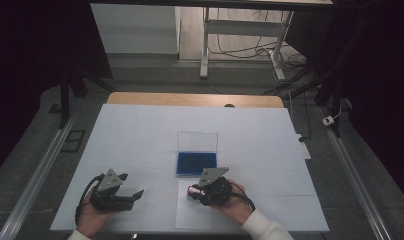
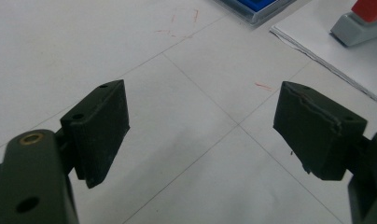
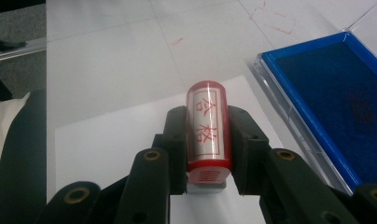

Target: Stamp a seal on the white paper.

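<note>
**benchtop_guy:** So what's the right gripper (image 3: 206,154) doing? From its own view the two black jaws are pinched on a red plastic stamp with a clear label window and a grey base (image 3: 208,135), right at bottom centre of the frame. Pads press on both sides of it, and the red characters on the label face up at the camera.

**inkpad_fan:** Yep, clamped tight on the stamp. Under it there's a white sheet of paper (image 3: 116,140), lower middle of that view. Off to the right edge is the blue ink pad in a clear plastic case (image 3: 338,98), lid open, near the stamp but not touching it.

**benchtop_guy:** In the high view the right gripper (image 1: 194,192) sits lower centre, just below the ink pad (image 1: 196,163), with the paper (image 1: 194,215) running down toward the bottom edge.

**inkpad_fan:** And the left gripper (image 2: 200,130)? Its jaws are spread wide with nothing between them, just the white table covering (image 2: 130,51) showing through the gap. The stamp (image 2: 361,21) peeks in at that view's upper right corner, on the paper (image 2: 317,42).

**benchtop_guy:** High view puts the left gripper (image 1: 135,195) lower left, well apart from the right one.
</note>
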Action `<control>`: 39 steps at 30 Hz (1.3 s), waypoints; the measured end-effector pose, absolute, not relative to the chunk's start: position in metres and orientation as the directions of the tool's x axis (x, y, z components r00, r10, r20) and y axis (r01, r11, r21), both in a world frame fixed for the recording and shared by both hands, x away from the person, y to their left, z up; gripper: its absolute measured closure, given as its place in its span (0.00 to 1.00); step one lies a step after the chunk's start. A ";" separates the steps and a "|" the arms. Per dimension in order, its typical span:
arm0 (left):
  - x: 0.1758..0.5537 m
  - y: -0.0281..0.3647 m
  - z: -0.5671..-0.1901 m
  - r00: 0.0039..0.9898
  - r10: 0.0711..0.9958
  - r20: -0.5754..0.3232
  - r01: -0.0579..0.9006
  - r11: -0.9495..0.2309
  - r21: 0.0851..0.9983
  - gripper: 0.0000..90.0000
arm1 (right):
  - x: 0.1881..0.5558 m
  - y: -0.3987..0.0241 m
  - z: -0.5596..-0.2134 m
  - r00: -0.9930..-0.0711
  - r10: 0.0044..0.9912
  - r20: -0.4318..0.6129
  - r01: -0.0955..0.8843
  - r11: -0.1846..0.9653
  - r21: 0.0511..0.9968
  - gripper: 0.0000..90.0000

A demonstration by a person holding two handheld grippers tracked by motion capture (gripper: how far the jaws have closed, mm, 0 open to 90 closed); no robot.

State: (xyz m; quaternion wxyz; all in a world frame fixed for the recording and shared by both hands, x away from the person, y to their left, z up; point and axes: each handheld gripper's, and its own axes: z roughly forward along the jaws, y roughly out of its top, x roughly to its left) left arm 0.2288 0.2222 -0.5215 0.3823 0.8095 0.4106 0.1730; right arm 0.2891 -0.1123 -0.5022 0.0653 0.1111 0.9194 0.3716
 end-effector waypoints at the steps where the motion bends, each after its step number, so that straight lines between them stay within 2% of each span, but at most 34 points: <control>1: 0.229 0.222 -0.521 0.603 0.797 -0.034 0.533 -0.370 0.761 0.20 | 0.289 -0.112 -0.502 -0.967 0.252 -0.039 0.155 0.700 0.697 0.78; 39: 0.228 0.221 -0.521 0.605 0.795 -0.032 0.535 -0.376 0.757 0.20 | 0.289 -0.110 -0.504 -0.965 0.260 -0.027 0.174 0.715 0.677 0.78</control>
